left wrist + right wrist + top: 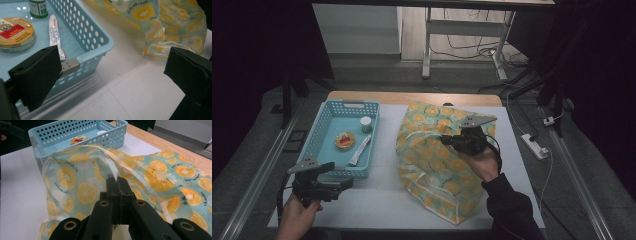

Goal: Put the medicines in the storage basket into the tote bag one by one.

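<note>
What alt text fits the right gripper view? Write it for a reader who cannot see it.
The right gripper, its two black jaws pressed together, pinches the translucent plastic bag printed with orange and lemon slices near its clear rim on a white table. Beyond the bag stands a light blue perforated plastic basket holding a round yellow tin.

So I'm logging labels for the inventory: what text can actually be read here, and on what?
Bag: cursive print beside a kiwi slice, roughly "play with a butter"; the ending is uncertain.
Bag: more cursive lines, too blurred to read.
Tin: red label with small characters, too small to read.
Bottle: label blurred.
Tube: print unreadable.
</note>
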Available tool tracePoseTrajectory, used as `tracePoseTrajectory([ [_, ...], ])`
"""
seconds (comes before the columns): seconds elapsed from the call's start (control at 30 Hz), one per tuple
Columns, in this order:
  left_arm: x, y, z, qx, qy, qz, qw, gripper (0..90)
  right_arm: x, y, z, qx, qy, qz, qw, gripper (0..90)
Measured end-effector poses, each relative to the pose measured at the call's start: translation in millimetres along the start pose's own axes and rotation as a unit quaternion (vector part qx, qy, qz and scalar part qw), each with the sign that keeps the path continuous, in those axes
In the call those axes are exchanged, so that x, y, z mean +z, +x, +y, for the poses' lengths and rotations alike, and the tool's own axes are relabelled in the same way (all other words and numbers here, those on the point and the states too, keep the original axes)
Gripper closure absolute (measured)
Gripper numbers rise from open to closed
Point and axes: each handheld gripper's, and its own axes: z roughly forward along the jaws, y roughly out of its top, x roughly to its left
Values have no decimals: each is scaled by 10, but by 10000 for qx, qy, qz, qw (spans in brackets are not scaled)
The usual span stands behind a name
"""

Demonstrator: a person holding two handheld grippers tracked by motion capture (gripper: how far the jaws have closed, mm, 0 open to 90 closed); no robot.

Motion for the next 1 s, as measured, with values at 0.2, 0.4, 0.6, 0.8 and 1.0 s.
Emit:
tracePoseTrajectory([
  [0.2, 45, 99, 116, 86, 101, 255, 9996, 9, -6, -8, 0, 0, -22, 2, 10000, 900],
  [0.4, 112, 224, 262, 142, 146, 420, 9989, 5, -7, -21, -7, 16, -19, -11, 10000, 900],
  [0.6, 243, 340, 424, 147, 237, 475, 9985, 3, -1, -23, -9, 10, -21, -10, 10000, 900],
  [0.8, 356, 422, 590, 246, 235, 470, 9983, 1, -12, -28, -11, 10, -22, -14, 10000, 900],
  [1.0, 416, 515, 689, 282, 199, 533, 9980, 0, -14, -45, -20, 31, -24, -16, 10000, 900],
])
